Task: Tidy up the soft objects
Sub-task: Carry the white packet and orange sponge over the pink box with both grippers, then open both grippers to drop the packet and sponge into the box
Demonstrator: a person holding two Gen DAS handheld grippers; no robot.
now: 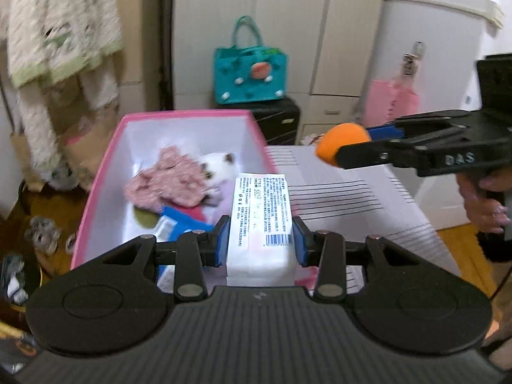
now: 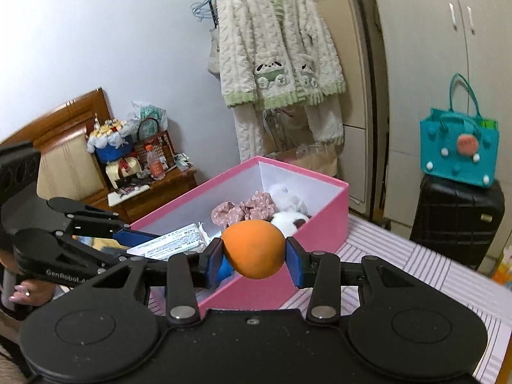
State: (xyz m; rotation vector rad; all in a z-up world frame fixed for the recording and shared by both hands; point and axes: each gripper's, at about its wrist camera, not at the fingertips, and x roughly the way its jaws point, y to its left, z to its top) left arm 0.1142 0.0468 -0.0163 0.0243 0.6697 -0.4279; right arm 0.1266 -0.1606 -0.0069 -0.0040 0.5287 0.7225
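Over the box (image 1: 105,172), your L gripper (image 1: 260,240) clamps the squashy pack (image 1: 260,211) at mid-sides; R gripper (image 2: 254,254) pinches the light, springy ball (image 2: 254,248) across its middle.

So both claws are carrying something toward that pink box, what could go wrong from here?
The orange ball is pinched only at its sides by the right gripper, so it might squirt out. The left gripper grips the white packet near one end; it could sag or slip. Both meet over the pink box and might bump.

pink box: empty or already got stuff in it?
Not empty. The pink box is lidless and holds floral cloth, a white plush and blue packets.
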